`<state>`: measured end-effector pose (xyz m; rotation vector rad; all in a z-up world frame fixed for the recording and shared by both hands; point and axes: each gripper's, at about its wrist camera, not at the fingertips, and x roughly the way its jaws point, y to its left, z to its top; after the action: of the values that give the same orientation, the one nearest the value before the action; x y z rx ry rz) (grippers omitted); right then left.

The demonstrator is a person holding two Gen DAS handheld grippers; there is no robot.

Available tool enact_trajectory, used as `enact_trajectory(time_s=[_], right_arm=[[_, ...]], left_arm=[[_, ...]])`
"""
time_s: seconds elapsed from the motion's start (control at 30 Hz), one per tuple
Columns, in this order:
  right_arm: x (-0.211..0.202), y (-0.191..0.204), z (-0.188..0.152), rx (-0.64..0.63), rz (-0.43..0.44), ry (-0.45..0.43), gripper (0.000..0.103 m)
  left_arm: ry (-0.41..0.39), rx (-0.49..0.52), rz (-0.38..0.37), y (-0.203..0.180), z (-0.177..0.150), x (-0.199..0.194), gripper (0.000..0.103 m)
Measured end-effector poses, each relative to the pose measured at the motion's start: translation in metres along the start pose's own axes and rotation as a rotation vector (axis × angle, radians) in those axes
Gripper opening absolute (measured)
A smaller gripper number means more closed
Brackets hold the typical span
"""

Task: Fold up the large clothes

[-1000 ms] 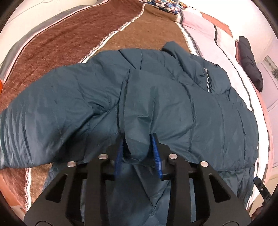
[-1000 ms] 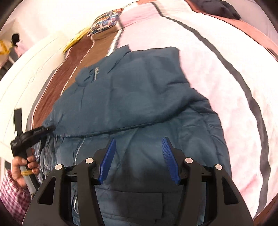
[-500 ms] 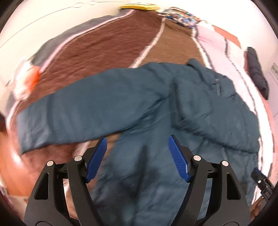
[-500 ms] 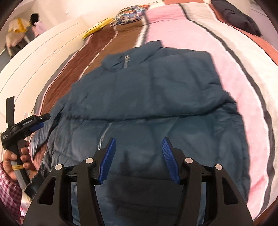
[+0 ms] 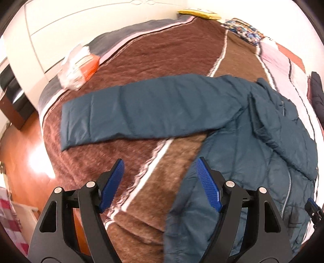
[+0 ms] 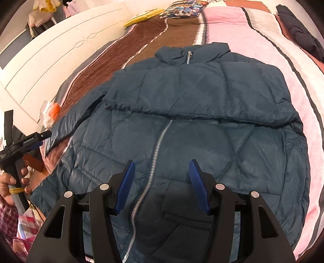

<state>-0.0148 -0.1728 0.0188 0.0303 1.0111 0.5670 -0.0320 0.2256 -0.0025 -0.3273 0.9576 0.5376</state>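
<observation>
A dark teal puffer jacket (image 6: 202,125) lies front up on the bed, zipper closed. One sleeve is folded across its chest (image 6: 202,97). The other sleeve (image 5: 145,113) lies stretched out sideways over the brown blanket. My left gripper (image 5: 160,172) is open and empty, above the blanket beside the jacket's lower side edge and below the stretched sleeve. My right gripper (image 6: 161,172) is open and empty, above the jacket's lower front by the zipper (image 6: 154,161). The left gripper also shows at the left edge of the right wrist view (image 6: 34,139).
The bed's striped blanket (image 5: 162,58) is brown and pink. A white and orange plastic package (image 5: 79,64) lies near the bed's left edge. A dark garment (image 6: 297,28) lies on the pink side. A patterned pillow (image 6: 182,9) is at the head. Wooden floor (image 5: 22,153) is to the left.
My left gripper let go of the jacket fabric it held, opened, and swung left towards the stretched sleeve. My right gripper stayed open and pulled back a little over the jacket's hem.
</observation>
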Motion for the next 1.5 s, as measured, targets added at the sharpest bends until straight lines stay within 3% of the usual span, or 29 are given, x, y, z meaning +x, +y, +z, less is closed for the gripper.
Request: enact_trajectory(time_s=[0.17, 0.27, 0.57, 0.8, 0.93, 1.13, 1.23, 1.37, 1.5], right_arm=[[-0.001, 0.010, -0.002, -0.028, -0.010, 0.004, 0.056], [-0.001, 0.015, -0.003, -0.037, -0.021, 0.011, 0.056], [0.005, 0.023, -0.004, -0.068, -0.055, 0.036, 0.056], [0.015, 0.024, 0.001, -0.066, -0.082, 0.049, 0.056], [0.019, 0.018, 0.004, -0.046, -0.085, 0.052, 0.056], [0.023, 0.013, 0.010, -0.034, -0.090, 0.053, 0.056], [0.025, 0.013, 0.010, -0.034, -0.095, 0.056, 0.056], [0.029, 0.013, 0.009, -0.033, -0.093, 0.067, 0.056], [0.030, 0.012, 0.008, -0.024, -0.093, 0.072, 0.056]], left_arm=[[0.023, -0.028, 0.000, 0.014, -0.004, 0.008, 0.073], [0.033, -0.090, -0.061, 0.033, -0.002, 0.014, 0.073], [0.093, -0.427, -0.220, 0.113, 0.010, 0.048, 0.075], [0.165, -0.660, -0.378, 0.144, 0.017, 0.087, 0.076], [0.180, -0.714, -0.361, 0.145, 0.018, 0.110, 0.076], [0.126, -0.758, -0.271, 0.150, 0.019, 0.127, 0.075], [0.093, -0.718, -0.190, 0.147, 0.026, 0.127, 0.051], [0.053, -0.691, -0.153, 0.149, 0.032, 0.123, 0.019], [-0.042, -0.597, -0.134, 0.153, 0.043, 0.099, 0.008]])
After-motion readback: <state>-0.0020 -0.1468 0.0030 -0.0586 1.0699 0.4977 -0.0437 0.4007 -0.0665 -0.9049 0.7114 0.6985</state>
